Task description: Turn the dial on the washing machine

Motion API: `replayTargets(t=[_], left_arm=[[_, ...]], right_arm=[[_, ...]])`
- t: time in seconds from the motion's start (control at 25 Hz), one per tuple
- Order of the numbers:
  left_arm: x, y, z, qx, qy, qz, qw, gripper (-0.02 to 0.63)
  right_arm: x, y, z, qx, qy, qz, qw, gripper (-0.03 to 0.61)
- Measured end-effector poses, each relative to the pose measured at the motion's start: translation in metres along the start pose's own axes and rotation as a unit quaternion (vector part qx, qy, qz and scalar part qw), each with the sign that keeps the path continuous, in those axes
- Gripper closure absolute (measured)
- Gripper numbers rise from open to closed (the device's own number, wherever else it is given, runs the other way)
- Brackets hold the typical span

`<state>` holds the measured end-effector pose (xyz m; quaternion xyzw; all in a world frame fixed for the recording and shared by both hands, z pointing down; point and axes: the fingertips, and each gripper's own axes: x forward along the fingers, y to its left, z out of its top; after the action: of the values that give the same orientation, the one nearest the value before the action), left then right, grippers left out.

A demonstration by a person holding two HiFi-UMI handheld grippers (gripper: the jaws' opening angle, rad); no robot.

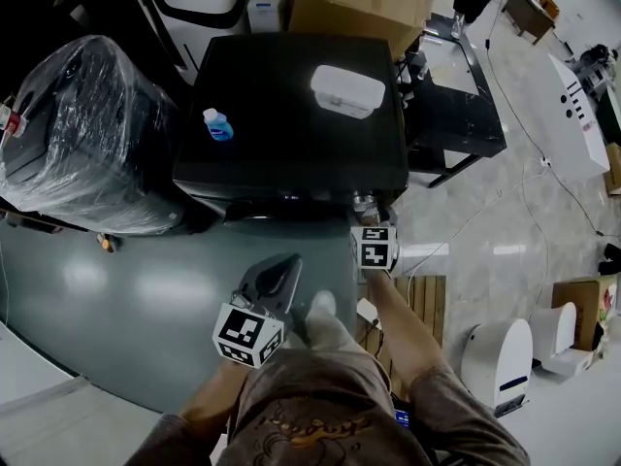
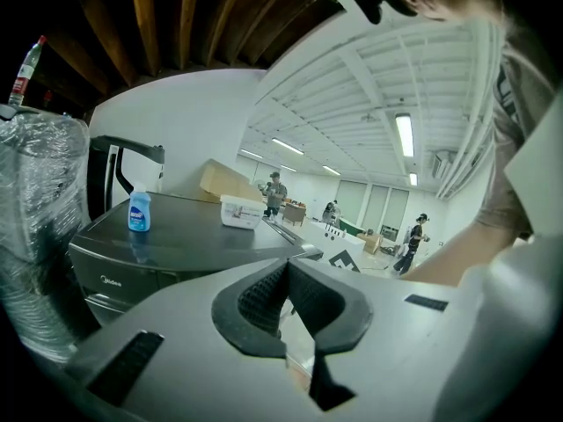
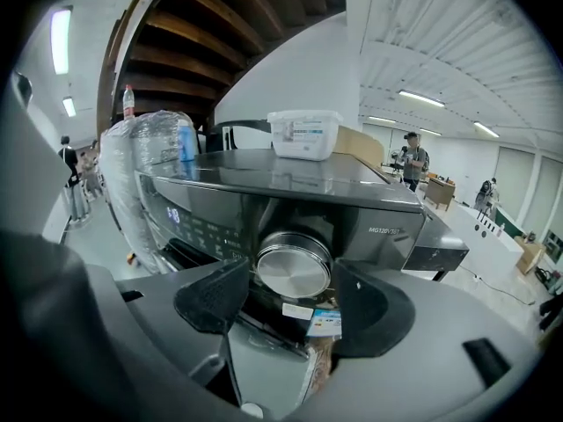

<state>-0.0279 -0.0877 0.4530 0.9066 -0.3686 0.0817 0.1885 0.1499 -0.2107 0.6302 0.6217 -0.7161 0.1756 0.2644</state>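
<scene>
Squarely ahead of the right tool point(image 3: 291, 281), jaws wide, sits the dial point(image 3: 294, 266). The left tool point(image 2: 288, 278), closed and empty, hangs farther off.

Washing machine point(image 1: 291, 115): one
Dial point(image 3: 293, 271): one
Blue bottle point(image 1: 217, 124): one
White tub point(image 1: 346, 90) with lid: one
Bundle in clear wrap point(image 1: 92, 134): one
Grippers: two, left gripper point(image 2: 287, 280) and right gripper point(image 3: 293, 294)

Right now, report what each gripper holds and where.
Nothing is held. The right gripper is open, jaws either side of the dial, not clamped; the left gripper is shut, empty.
</scene>
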Motion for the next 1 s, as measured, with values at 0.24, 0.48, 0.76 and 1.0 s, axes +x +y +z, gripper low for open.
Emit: replayTargets(t=[0.24, 0.48, 0.76, 1.0], left_arm=[[0.002, 0.004, 0.001, -0.003, 0.001, 0.006, 1.0000, 0.614], [0.009, 0.001, 0.003, -0.004, -0.001, 0.004, 1.0000, 0.614], [0.014, 0.001, 0.007, -0.004, -0.004, 0.007, 1.0000, 0.614], [0.016, -0.002, 0.008, -0.003, -0.003, 0.006, 1.0000, 0.614]], right_arm=[[0.004, -0.004, 0.002, 0.003, 0.006, -0.008, 1.000, 0.308], [0.002, -0.003, 0.001, 0.036, 0.008, -0.002, 0.999, 0.314], [0.004, -0.006, -0.002, 0.115, -0.003, 0.032, 0.993, 0.314], [0.004, -0.007, -0.003, 0.180, -0.021, 0.063, 0.981, 0.314]])
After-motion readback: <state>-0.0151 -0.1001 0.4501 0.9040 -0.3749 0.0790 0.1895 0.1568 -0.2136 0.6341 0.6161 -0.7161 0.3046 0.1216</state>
